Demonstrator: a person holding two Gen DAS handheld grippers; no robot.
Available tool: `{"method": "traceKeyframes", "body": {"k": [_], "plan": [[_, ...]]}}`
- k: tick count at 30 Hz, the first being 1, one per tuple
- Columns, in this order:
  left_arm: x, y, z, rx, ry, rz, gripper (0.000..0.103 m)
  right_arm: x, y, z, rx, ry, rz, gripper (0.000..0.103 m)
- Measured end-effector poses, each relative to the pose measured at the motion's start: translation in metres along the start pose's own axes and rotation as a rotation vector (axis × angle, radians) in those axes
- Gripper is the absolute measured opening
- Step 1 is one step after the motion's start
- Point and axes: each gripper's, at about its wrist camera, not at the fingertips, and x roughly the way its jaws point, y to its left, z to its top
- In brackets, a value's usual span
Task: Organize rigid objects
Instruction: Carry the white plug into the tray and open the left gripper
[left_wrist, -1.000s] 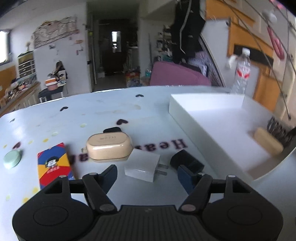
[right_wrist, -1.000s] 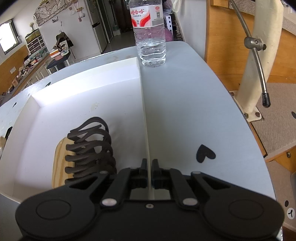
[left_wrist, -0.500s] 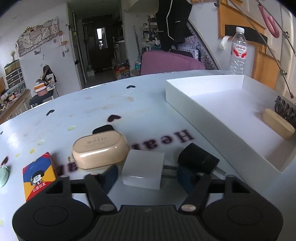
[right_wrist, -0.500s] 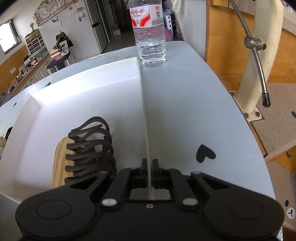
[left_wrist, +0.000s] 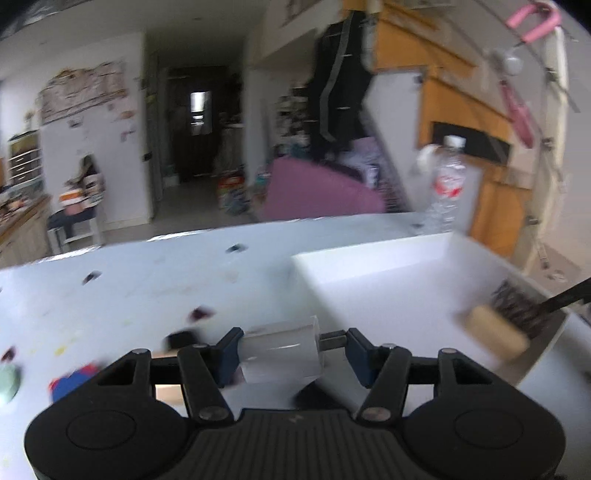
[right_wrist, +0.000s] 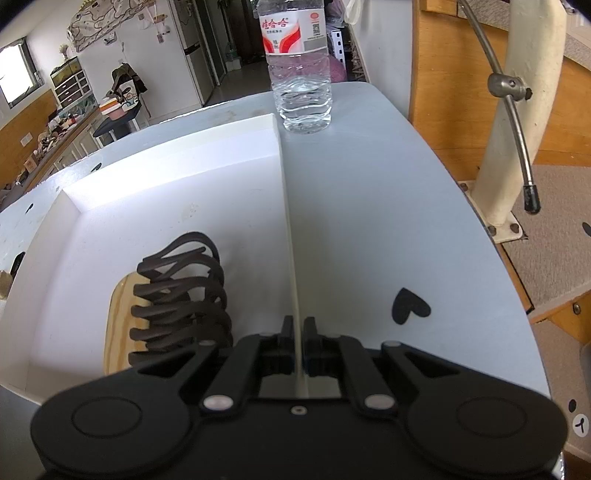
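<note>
One white charger (left_wrist: 280, 352) between left jaws

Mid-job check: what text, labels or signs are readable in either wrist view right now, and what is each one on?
"娃哈哈": red label of the water bottle, right wrist view.
QR code and small print on that label: too small to read.
A small black mark on a white round sticker on the table: not clearly readable.
Left wrist view: motion-blurred; the bottle label and the red-and-blue card cannot be read.
</note>
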Motion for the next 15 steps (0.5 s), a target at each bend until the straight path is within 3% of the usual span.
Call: {"method": "traceKeyframes", "body": {"k": [3,9,12,15], "plan": [[0.012,-0.026,0.015,-0.007,0.048,-0.075,0.06,0.001,0.0,0.0,0.002,-0.002,0.001,0.005],[0.052,-0.085,0.019,-0.083,0.238,-0.19,0.06,0.001,0.0,0.001,0.003,0.0,-0.006,0.005],[0.067,-0.107,0.013,-0.118,0.292,-0.208,0.06,0.001,0.0,0.0,0.002,-0.001,-0.005,0.005],[0.081,-0.121,0.006,-0.172,0.333,-0.174,0.06,0.001,0.0,0.0,0.005,-0.004,-0.002,0.005]]}}
